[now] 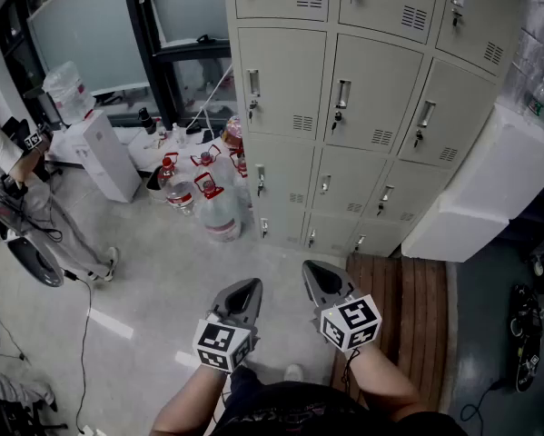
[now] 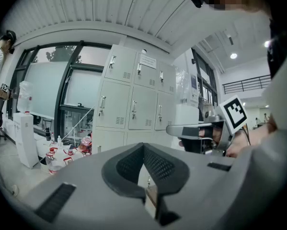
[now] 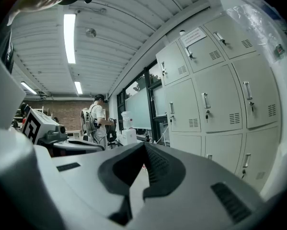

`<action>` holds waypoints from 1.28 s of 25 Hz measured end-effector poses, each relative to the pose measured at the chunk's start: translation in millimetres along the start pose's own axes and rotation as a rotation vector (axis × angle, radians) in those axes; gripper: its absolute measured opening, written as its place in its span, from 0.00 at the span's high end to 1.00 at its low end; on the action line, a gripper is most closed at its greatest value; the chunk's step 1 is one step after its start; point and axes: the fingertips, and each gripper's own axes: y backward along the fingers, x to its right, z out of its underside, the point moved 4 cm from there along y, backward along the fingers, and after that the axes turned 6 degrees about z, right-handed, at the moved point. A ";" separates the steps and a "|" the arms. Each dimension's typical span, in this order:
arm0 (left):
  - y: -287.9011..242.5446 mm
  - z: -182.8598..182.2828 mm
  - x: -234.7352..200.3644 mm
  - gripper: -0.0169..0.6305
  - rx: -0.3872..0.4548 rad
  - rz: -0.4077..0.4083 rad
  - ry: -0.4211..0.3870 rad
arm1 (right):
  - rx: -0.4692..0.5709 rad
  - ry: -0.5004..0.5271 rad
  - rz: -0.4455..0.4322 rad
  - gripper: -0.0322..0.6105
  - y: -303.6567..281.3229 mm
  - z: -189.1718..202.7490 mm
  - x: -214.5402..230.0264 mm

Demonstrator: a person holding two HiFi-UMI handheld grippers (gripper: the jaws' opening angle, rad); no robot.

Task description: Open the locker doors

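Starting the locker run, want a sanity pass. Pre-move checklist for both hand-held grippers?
1. Left hand-held gripper empty, jaws together: ok.
2. Right hand-held gripper empty, jaws together: ok.
3. Locker doors all shut, none opened yet: ok.
4. Either gripper at a door handle: not ok, both are short of the doors.
5. Doors unlocked: cannot tell.
6. Water bottles clear of the lower left doors: cannot tell.
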 end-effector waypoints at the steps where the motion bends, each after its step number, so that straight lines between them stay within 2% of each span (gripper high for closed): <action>1: -0.3 0.3 0.1 0.97 -0.001 0.001 -0.001 | 0.000 0.000 0.000 0.95 -0.2 0.7 0.1; 17: -6.1 -5.9 -21.7 0.97 0.002 0.005 -0.007 | 0.011 0.020 -0.013 0.95 -25.9 -6.4 -6.4; 32: -2.8 -24.2 -110.1 0.97 0.003 0.029 -0.013 | 0.017 0.021 0.008 0.95 -114.2 -27.2 -39.2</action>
